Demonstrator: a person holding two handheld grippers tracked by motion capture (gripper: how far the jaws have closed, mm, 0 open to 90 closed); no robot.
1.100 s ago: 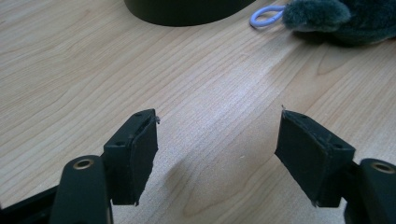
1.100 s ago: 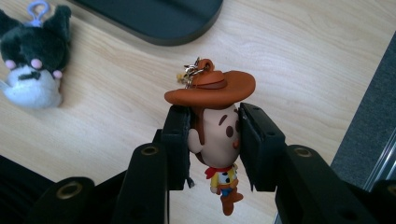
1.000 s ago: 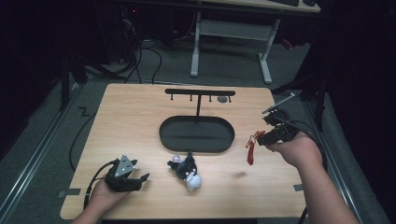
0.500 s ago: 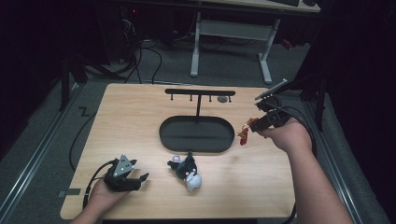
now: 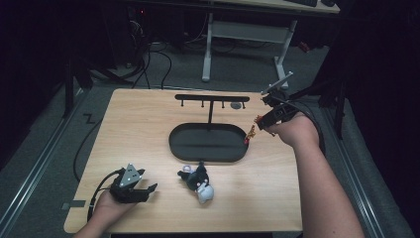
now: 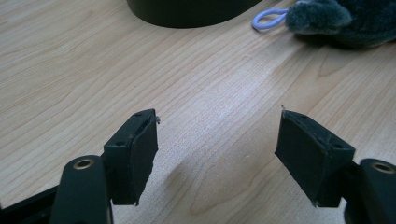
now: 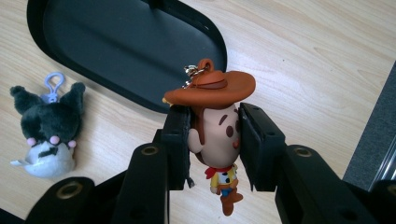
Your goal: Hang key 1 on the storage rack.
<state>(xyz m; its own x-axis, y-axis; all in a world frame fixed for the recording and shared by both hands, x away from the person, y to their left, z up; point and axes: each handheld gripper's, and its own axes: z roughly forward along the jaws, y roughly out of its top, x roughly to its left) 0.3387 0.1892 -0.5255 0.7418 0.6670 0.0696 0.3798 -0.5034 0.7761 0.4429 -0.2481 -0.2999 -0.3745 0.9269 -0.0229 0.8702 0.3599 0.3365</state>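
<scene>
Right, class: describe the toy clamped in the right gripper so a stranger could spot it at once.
Find the black oval tray mid-table. Just off its right end, the right gripper pinches a cowboy keychain figure by its head. Unlike the grey plush toy lying nearby, it wears a brown hat.

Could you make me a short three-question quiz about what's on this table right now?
1. True or false: the right gripper is clamped on the head of the cowboy keychain.
2. What lies on the table between the two hands: A) a plush toy, B) a cup, C) a book?
3. How do the jaws of the left gripper stand, and is anything between them?

Key
1. True; the jaws press both sides of its head.
2. A, the plush toy, just in front of the black tray of the rack.
3. Open, with bare wood between them.
</scene>
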